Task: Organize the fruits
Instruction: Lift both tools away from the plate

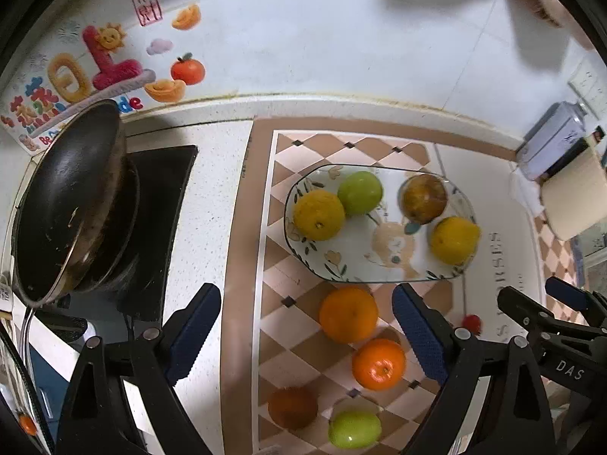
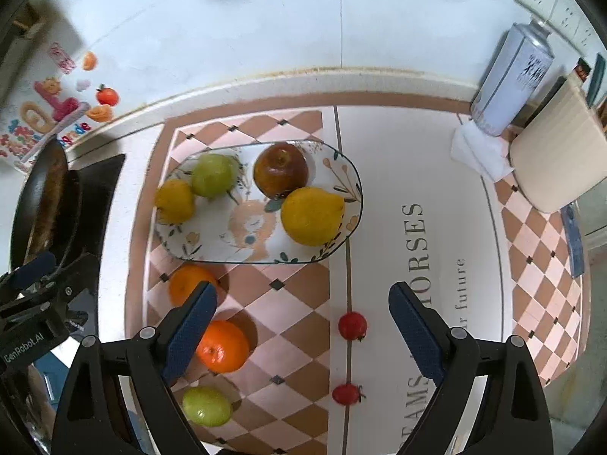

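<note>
We see both the left gripper (image 1: 307, 326) and the right gripper (image 2: 303, 326) with jaws wide open and empty above the worktop, four fruits on the plate (image 2: 341, 159), more on the mat (image 2: 296, 303).

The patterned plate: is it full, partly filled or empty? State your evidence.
Partly filled. The plate holds a green fruit, a dark red apple and two yellow fruits; its middle shows bare.

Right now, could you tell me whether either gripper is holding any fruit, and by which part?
Nothing is held. The left gripper and right gripper both stand open and empty above the mat.
</note>
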A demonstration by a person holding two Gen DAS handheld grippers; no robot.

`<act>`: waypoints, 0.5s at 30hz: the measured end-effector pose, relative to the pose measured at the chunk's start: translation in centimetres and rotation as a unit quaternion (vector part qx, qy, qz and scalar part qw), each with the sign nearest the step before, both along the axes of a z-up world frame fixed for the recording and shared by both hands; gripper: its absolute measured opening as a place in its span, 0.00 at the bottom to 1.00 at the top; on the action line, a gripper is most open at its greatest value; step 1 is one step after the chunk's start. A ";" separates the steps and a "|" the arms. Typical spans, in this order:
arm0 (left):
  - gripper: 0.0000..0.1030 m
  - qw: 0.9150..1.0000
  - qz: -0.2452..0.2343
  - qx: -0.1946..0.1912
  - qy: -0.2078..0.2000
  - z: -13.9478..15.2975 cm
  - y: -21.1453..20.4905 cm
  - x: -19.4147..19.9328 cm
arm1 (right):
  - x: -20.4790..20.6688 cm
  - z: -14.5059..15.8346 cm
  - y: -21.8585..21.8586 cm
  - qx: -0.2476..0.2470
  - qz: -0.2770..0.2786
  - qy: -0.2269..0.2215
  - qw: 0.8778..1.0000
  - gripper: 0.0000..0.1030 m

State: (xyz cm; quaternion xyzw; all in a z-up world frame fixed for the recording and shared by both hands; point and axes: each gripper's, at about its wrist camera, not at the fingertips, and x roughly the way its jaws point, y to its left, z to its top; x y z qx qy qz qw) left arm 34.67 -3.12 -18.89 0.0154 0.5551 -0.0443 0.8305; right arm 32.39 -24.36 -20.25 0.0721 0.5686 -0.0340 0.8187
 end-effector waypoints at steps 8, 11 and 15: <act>0.90 0.999 -0.009 -0.003 -0.048 3.7 0.0 -4.3 | -4.5 4.5 1.2 -0.014 0.005 -0.044 0.999 0.91; 0.90 0.998 -0.010 -0.004 -0.062 4.8 0.1 -5.7 | -6.0 5.8 1.5 -0.019 0.005 -0.057 0.998 0.91; 0.90 0.997 -0.014 -0.001 -0.078 6.2 0.2 -7.3 | -8.0 7.4 1.8 -0.019 0.005 -0.073 0.997 0.91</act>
